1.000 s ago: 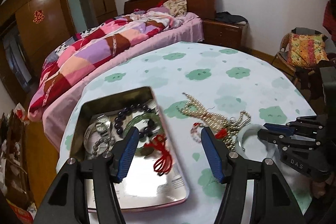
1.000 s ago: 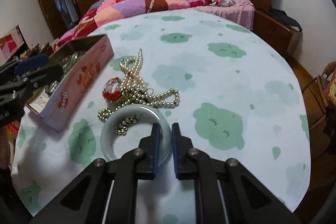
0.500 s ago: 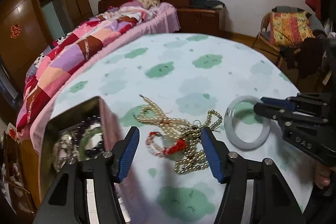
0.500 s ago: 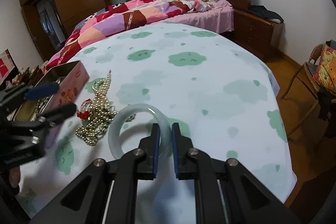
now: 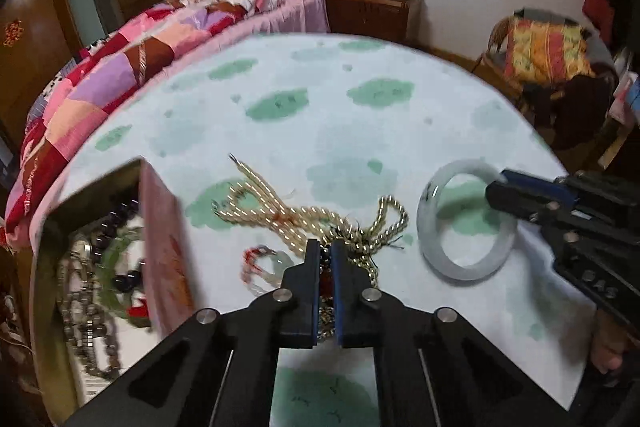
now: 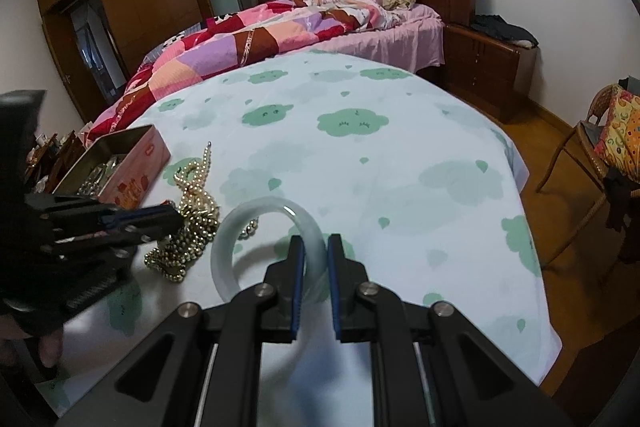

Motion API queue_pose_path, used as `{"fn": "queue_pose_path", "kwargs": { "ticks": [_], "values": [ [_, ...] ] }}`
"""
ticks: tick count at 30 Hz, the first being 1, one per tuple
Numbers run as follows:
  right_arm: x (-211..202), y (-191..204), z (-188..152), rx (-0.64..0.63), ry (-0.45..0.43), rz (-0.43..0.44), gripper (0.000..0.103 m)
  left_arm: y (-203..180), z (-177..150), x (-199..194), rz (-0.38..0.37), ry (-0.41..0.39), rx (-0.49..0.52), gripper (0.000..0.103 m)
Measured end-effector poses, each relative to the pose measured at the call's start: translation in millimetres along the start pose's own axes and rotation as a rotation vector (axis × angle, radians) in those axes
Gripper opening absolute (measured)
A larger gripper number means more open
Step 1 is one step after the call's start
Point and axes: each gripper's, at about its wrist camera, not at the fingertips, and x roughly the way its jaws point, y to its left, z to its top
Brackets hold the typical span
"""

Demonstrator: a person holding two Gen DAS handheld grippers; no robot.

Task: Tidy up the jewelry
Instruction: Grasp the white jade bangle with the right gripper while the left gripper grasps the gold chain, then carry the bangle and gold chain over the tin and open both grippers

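My left gripper (image 5: 326, 261) is shut on the tangle of gold and pearl bead necklaces (image 5: 320, 219) lying on the tablecloth, with red and dark beads showing between its jaws. A small red-and-clear bead bracelet (image 5: 262, 267) lies just left of it. My right gripper (image 6: 316, 259) is shut on the rim of a pale jade bangle (image 6: 264, 227) and holds it tilted up off the cloth; the bangle also shows in the left wrist view (image 5: 466, 223). The open pink tin (image 5: 164, 247) at the left holds several bracelets and bead strings (image 5: 96, 287).
The round table has a white cloth with green cloud prints (image 6: 360, 155). A bed with a patchwork quilt (image 6: 248, 39) stands behind it. A wicker chair with a bright cushion (image 6: 616, 131) is at the right, past the table edge.
My left gripper moved right from above the tin to the necklace pile and closed on it. My right gripper kept its hold on the bangle and tilted it up.
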Motion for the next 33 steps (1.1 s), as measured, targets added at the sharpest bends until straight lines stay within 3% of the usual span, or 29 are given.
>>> {"fn": "queue_pose_path", "kwargs": {
  "ticks": [17, 33],
  "values": [
    [-17, 15, 11, -0.024, -0.050, 0.017, 0.014, 29, 23, -106, -0.047, -0.253, -0.074, 0.004],
    [-29, 44, 28, -0.065, -0.093, 0.077, 0.014, 65, 25, -147, -0.009, -0.347, -0.136, 0.004]
  ]
}}
